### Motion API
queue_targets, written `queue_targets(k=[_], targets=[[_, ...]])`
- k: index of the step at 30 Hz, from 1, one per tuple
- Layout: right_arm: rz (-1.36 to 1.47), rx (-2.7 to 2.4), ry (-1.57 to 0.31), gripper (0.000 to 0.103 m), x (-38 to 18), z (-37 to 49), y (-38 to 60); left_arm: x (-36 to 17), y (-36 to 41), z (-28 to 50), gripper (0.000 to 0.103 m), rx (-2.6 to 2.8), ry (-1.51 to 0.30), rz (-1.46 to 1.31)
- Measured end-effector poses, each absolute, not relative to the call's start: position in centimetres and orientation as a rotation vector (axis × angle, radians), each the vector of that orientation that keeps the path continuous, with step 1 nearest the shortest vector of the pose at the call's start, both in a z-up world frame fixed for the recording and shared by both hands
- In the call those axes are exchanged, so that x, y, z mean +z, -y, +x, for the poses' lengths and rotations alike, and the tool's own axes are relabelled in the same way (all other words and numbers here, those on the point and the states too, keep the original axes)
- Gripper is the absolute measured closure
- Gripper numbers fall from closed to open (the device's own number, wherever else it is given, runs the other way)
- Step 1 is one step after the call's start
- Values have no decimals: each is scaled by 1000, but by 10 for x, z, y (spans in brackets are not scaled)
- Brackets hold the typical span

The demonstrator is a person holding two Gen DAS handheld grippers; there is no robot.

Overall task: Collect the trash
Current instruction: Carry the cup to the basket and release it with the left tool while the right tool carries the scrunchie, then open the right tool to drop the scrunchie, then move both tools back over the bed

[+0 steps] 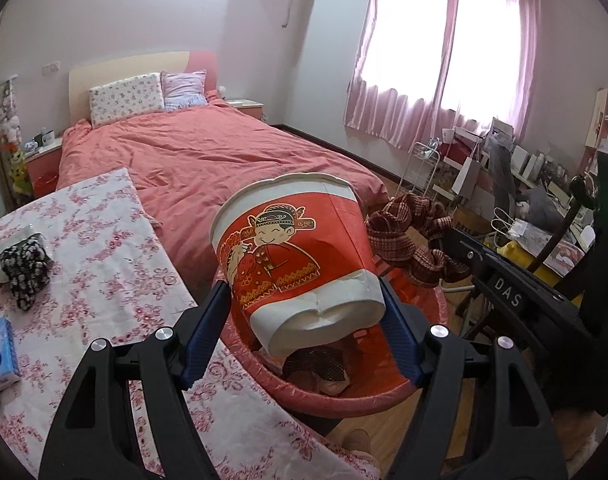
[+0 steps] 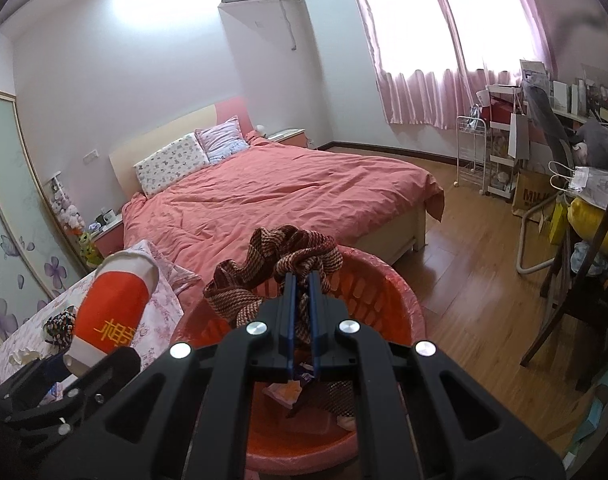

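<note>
The surface [image 1: 104, 264] under its pink floral cloth is sitting just left of the red basket [image 1: 436, 308], carrying a black-and-white speckled bundle [image 1: 24, 272] and a blue tissue pack [image 1: 0, 354]. Beyond the basket a bed [image 1: 208, 152] in a salmon cover is filling the middle of the room, with 2 pillows at its head; pink curtains [image 1: 444, 60] are glowing to the basket's far right above a cluttered desk [image 1: 544, 184].

The left claw [image 1: 304, 308] is clamping a red-and-white paper cup [image 1: 296, 256], dented near its base, tilted over the basket. The right claw [image 2: 302, 280] is pinching a brown woven cloth [image 2: 272, 268] together over the same basket.

Inside the basket, scraps and something dark and meshed are lying partly hidden behind the claws; I cannot make them out. The desk's clutter is too small to name, and the surface's near end is being cut off by the frame.
</note>
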State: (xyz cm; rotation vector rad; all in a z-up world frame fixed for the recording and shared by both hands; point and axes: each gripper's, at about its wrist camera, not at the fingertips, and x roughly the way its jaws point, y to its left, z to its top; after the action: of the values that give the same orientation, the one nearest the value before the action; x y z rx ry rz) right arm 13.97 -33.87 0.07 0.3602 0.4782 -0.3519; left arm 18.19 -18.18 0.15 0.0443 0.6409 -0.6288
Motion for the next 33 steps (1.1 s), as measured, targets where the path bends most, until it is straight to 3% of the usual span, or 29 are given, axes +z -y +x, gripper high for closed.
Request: queue_targets(k=[11,18,33], targets=[[412,-327,-519,88,-19,163,356,-21,198,197,27,-620,-736,65],[396,-339,-545,67,-27,162,355,-26,187,197,24,-570,-766,70],[307,-265,-566,60,0,161,296,-8,93,189,24,-377,-733,31]])
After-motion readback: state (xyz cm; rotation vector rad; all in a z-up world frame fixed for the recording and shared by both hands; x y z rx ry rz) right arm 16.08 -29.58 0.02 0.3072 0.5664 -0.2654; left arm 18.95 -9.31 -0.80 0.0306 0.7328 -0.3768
